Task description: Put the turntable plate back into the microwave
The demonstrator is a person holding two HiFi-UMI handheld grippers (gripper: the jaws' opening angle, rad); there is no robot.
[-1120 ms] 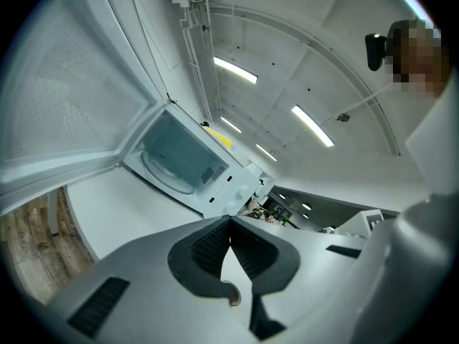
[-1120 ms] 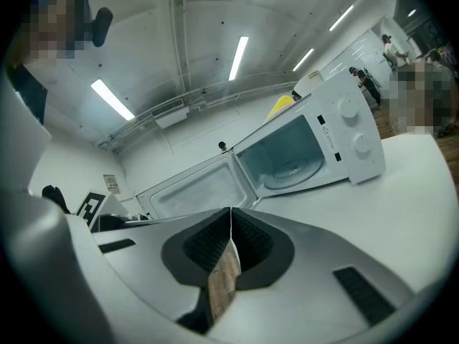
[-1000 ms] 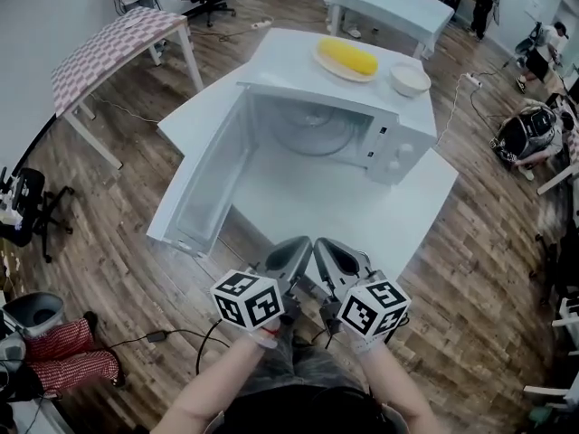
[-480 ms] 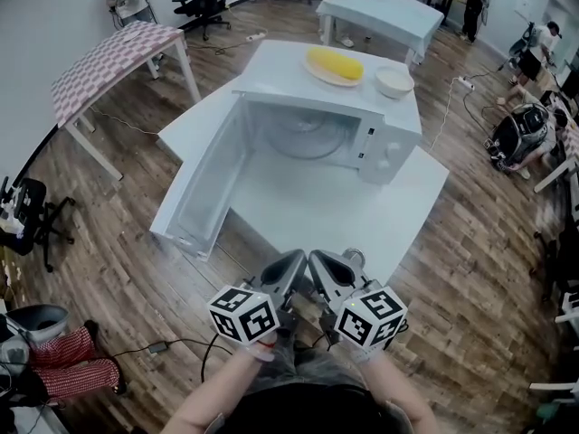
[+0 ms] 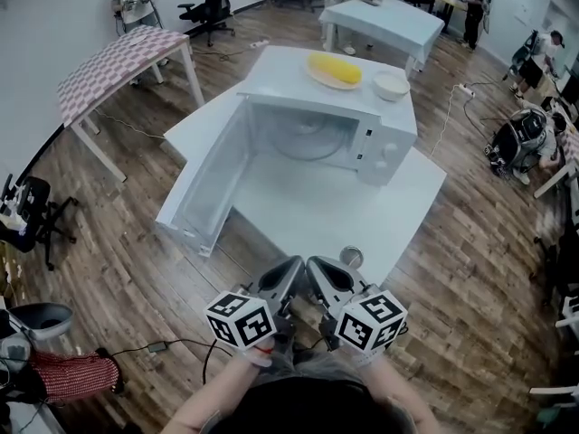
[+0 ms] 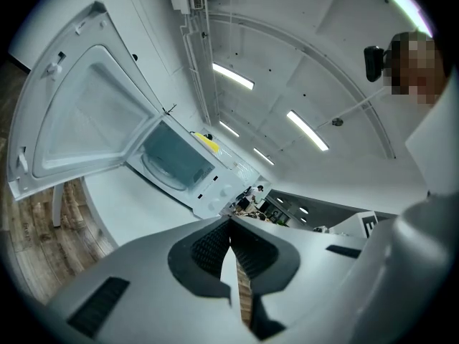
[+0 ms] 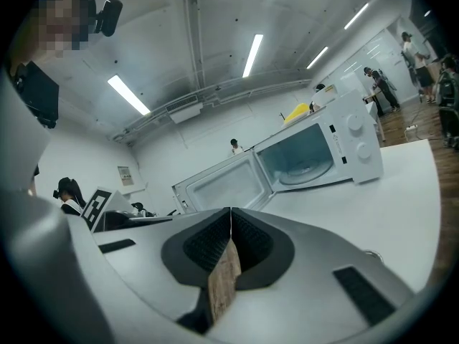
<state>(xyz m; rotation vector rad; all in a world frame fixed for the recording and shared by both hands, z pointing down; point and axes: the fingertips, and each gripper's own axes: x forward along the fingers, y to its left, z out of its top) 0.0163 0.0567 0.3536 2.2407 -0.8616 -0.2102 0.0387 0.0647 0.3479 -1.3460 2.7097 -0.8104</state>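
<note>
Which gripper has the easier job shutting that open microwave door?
Probably the left gripper: the door hangs open on the left of the microwave, on that gripper's side. The right gripper would have to cross over. Both are shut and empty.

No legible text anywhere — only square markers on the gripper cubes [image 5: 241,319].

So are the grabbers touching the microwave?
Apart. Head view shows the left gripper and right gripper near the person, bare table between them and the microwave.
</note>
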